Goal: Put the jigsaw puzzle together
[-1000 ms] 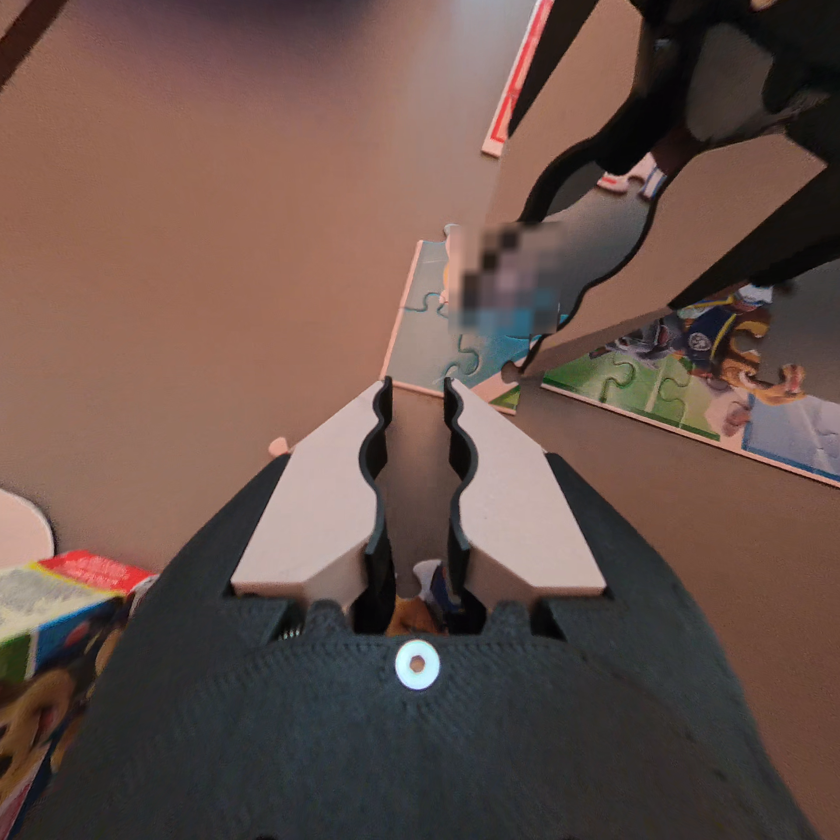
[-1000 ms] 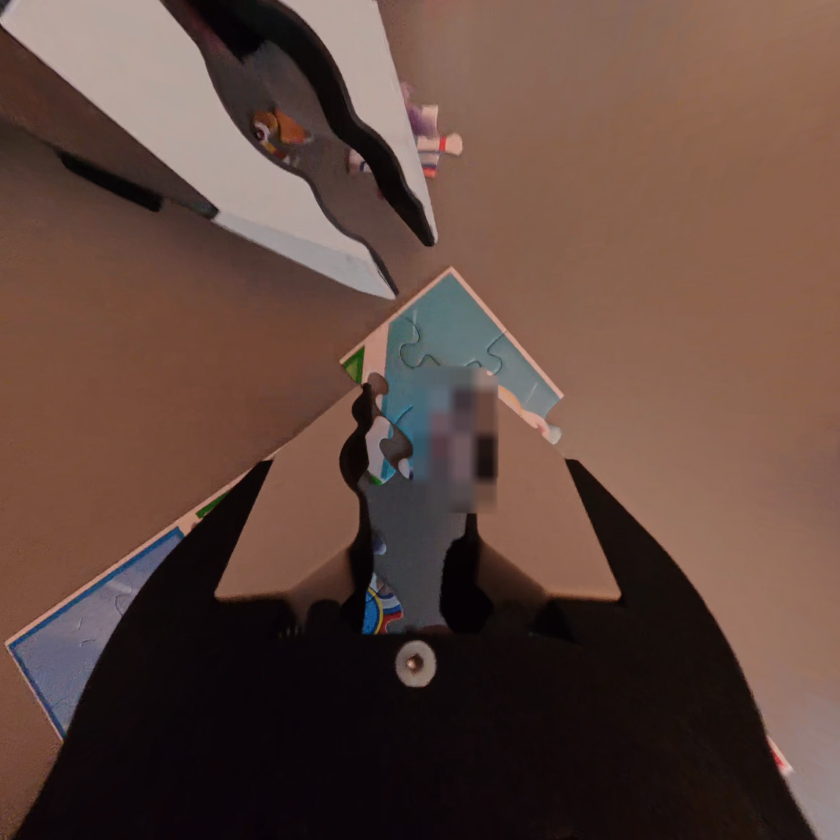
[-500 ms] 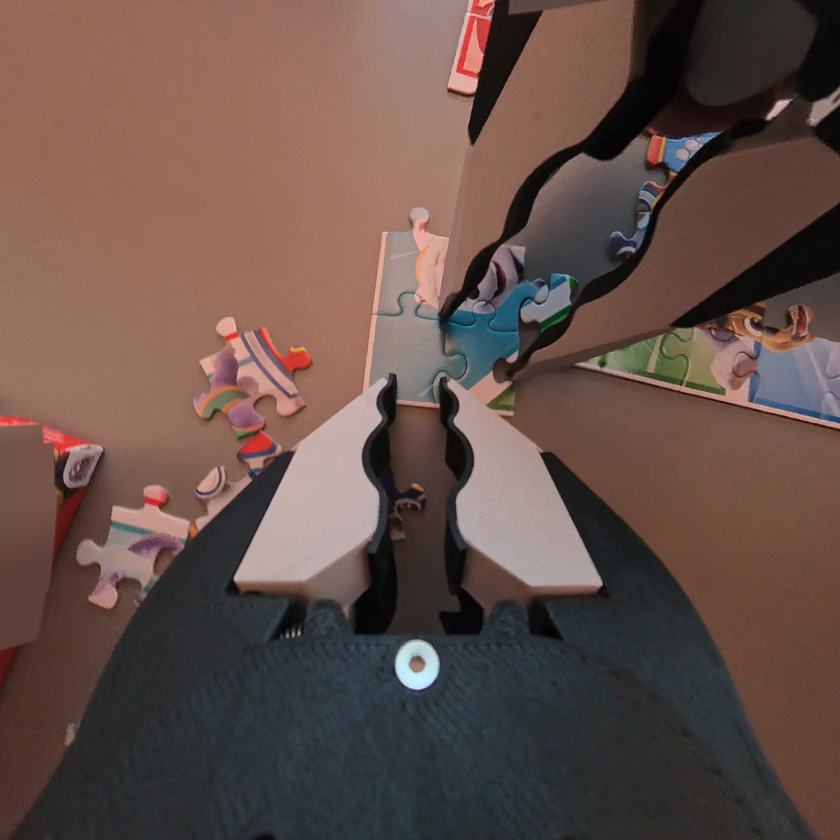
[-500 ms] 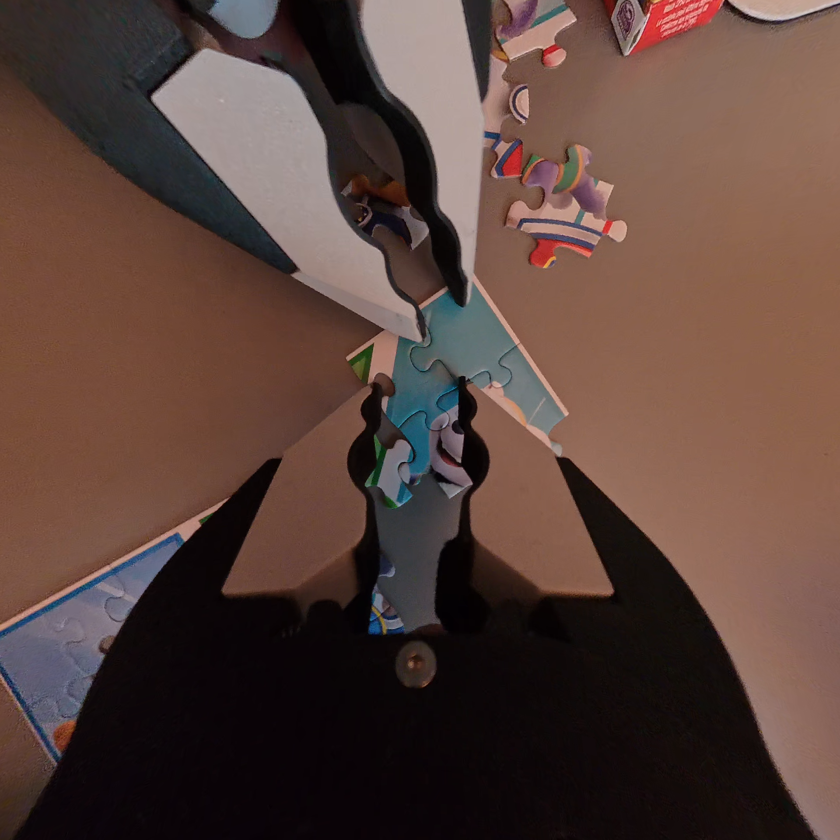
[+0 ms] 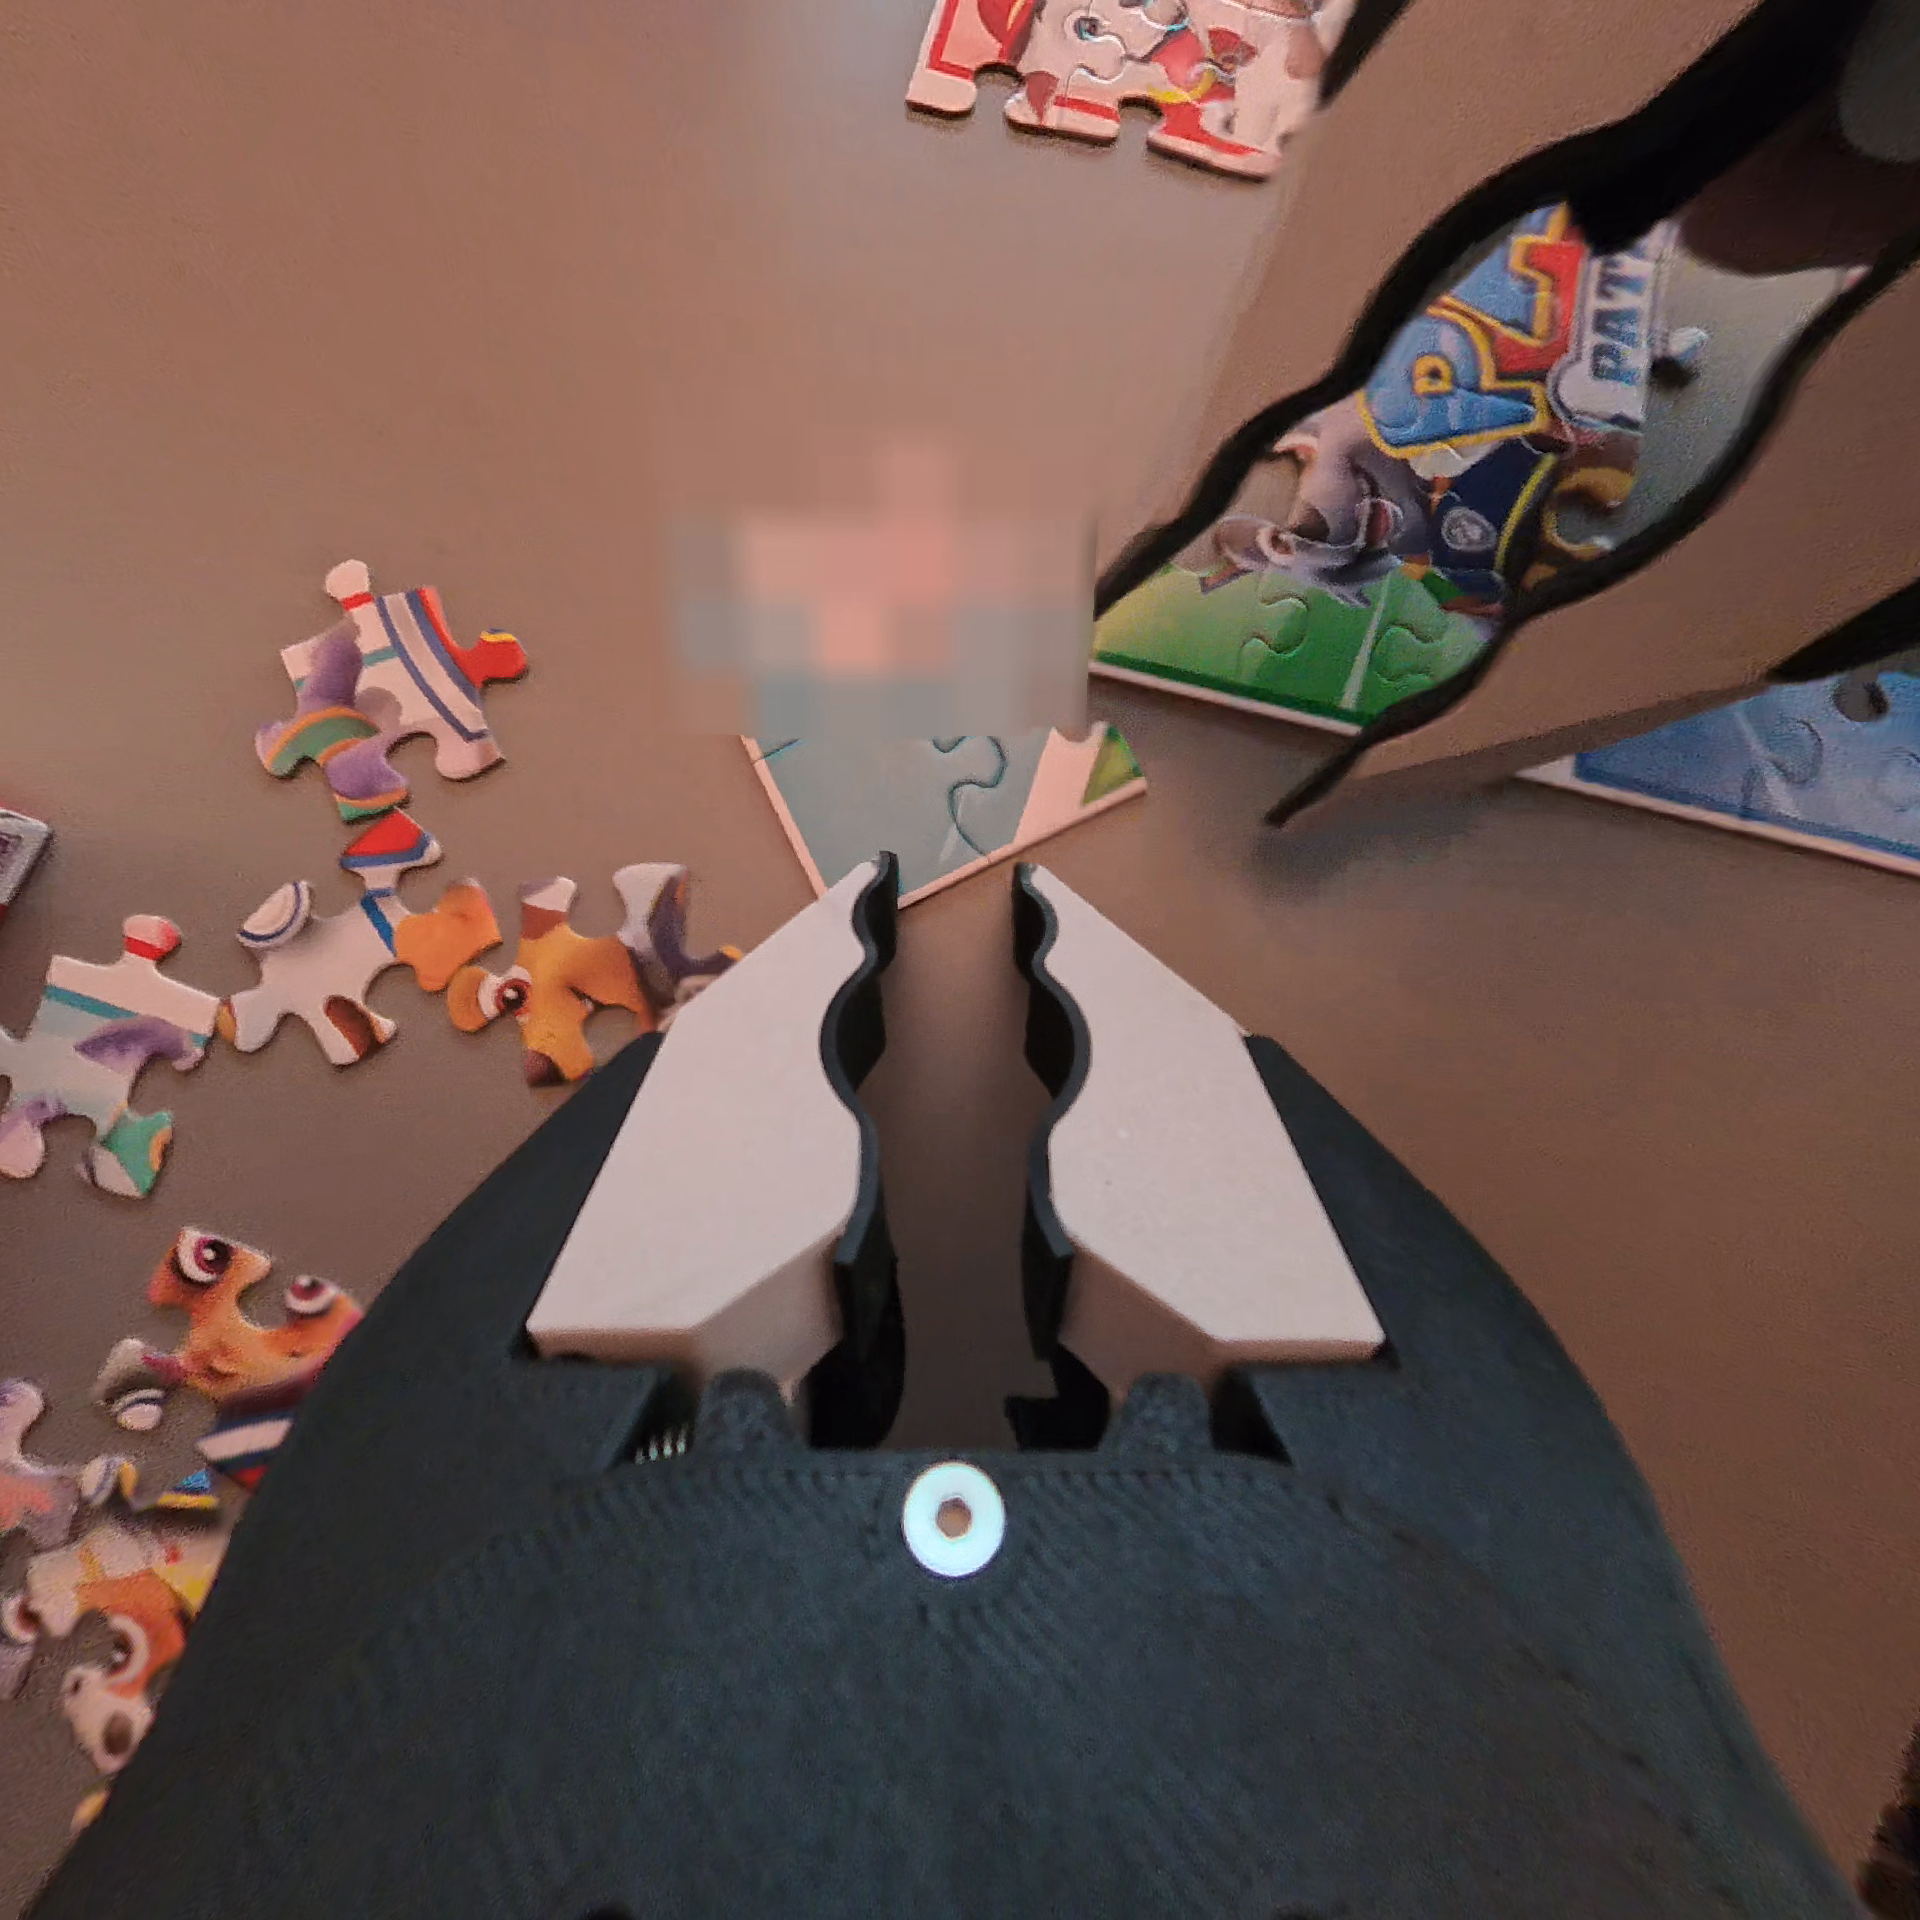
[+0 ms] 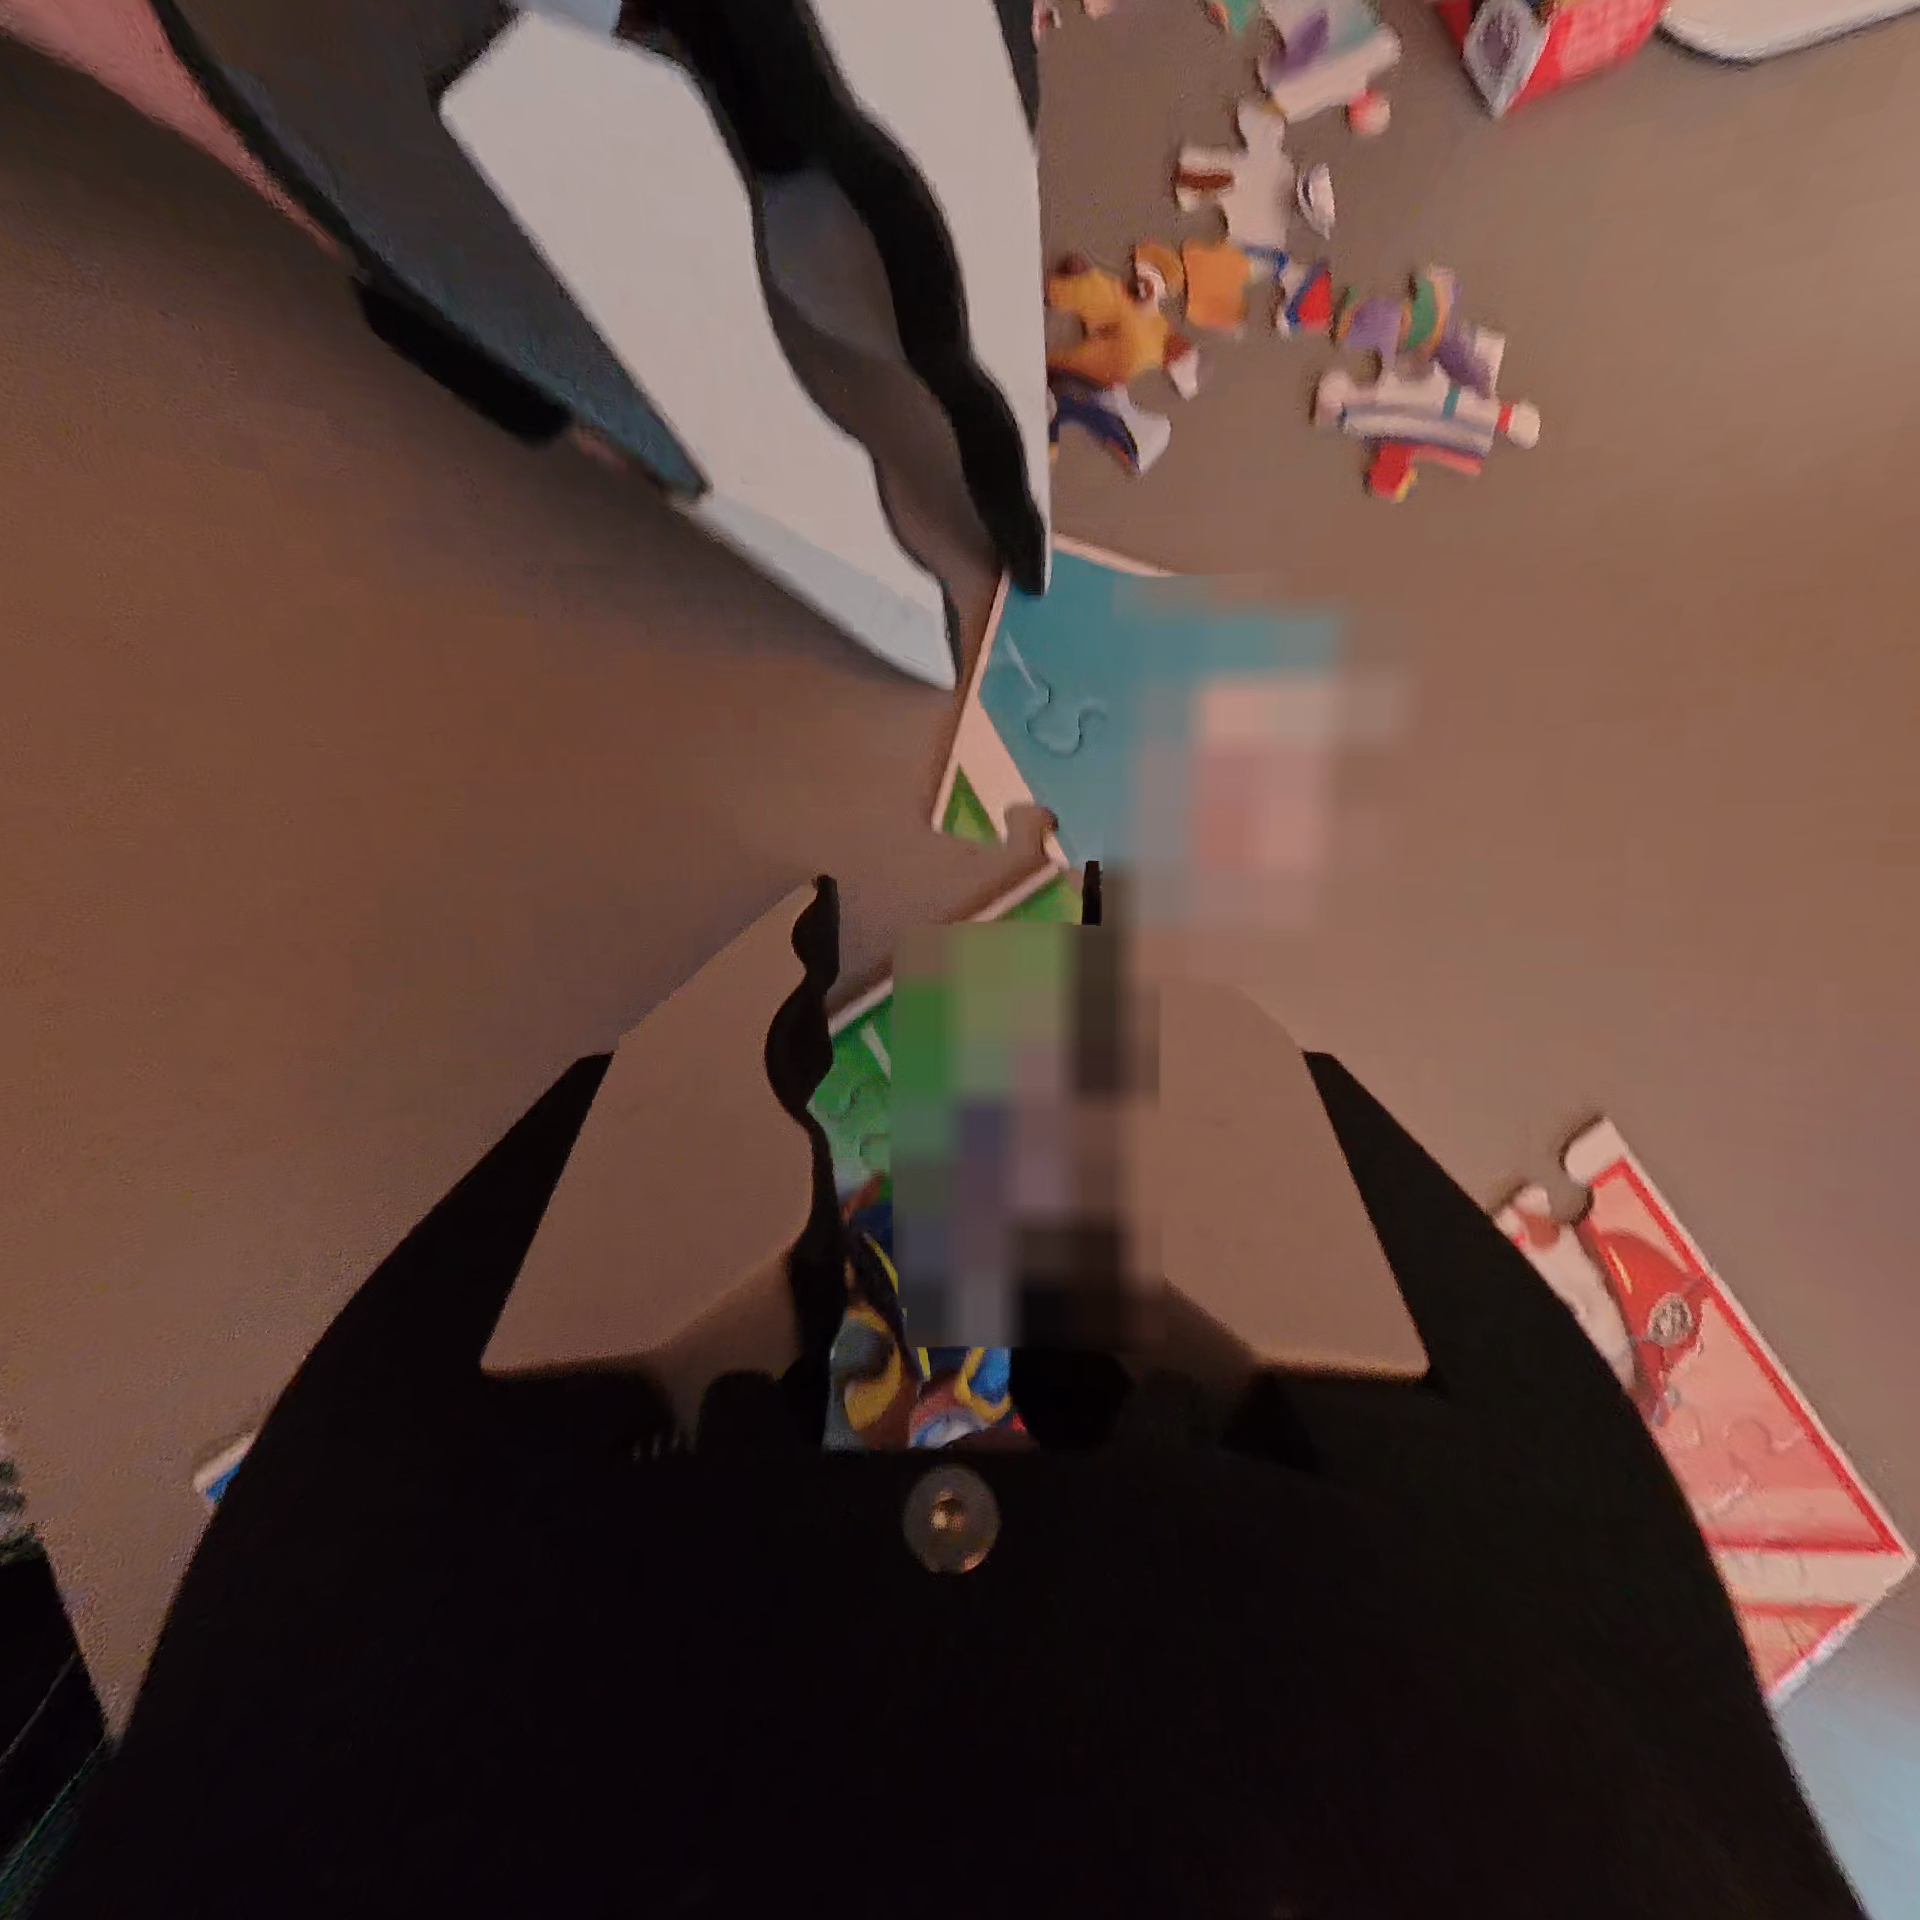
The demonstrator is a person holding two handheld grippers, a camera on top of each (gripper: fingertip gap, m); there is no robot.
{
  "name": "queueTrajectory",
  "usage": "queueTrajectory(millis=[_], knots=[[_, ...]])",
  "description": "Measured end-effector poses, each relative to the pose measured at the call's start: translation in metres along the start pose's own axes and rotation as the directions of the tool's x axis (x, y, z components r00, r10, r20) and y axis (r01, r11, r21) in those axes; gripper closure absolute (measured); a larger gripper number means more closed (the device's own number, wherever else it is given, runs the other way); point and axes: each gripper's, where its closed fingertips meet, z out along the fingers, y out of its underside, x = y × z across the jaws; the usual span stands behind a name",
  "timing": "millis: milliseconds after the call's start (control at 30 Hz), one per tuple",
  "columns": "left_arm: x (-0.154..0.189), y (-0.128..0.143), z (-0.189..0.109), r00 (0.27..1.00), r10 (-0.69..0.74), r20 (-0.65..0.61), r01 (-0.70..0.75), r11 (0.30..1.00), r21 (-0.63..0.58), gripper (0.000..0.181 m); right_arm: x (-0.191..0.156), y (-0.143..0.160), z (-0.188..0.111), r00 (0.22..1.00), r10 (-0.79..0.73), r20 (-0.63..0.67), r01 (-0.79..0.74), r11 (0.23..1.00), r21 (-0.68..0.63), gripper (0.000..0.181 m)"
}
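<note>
Two hand-held grippers hang over a matte brown surface (image 5: 468, 312), each with a black textured plastic body and pale flat fingers edged with wavy black pads. Left hand-held gripper (image 5: 951, 883): fingers spread, a clear gap between the pads, nothing held; its tips sit just short of the near corner of the teal puzzle section (image 5: 935, 800). Right hand-held gripper (image 6: 956, 894): fingers spread and empty, poised above the green-and-blue puzzle section (image 6: 857, 1081), though a mosaic patch hides part of the gap.

The jigsaw puzzle lies flat on the surface in joined sections of thin glossy card with white borders. Taking the teal section as landmark: the green-and-blue section (image 5: 1299, 644) lies just beside it, apart by a narrow gap; a red-bordered section (image 5: 1101, 73) lies well apart beyond it. Loose pieces (image 5: 384, 686), knobbed and brightly printed, are scattered to the far side of it from the green-and-blue section, several touching one another. A red printed box (image 6: 1538, 42) stands past those pieces; whether anything is inside cannot be told.
</note>
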Motion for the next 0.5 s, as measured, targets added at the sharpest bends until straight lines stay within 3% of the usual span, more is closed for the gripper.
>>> queueTrajectory(millis=[167,400,500], knots=[[0.021,0.010,-0.008,1.000,-0.005,-0.008,0.005,1.000,0.001,0.162,-0.021,-0.010,0.018,0.996,0.007,0.088,-0.007,1.000,0.002,0.136],[0.057,0.030,-0.026,0.995,0.066,-0.078,-0.067,0.998,-0.001,0.168,-0.053,-0.007,0.012,0.986,-0.037,0.164,0.042,0.999,-0.026,0.139],[0.075,0.038,-0.034,0.986,0.146,-0.077,-0.145,0.989,0.020,0.156,-0.076,-0.006,0.008,0.983,-0.052,0.178,0.055,0.998,-0.011,0.140]])
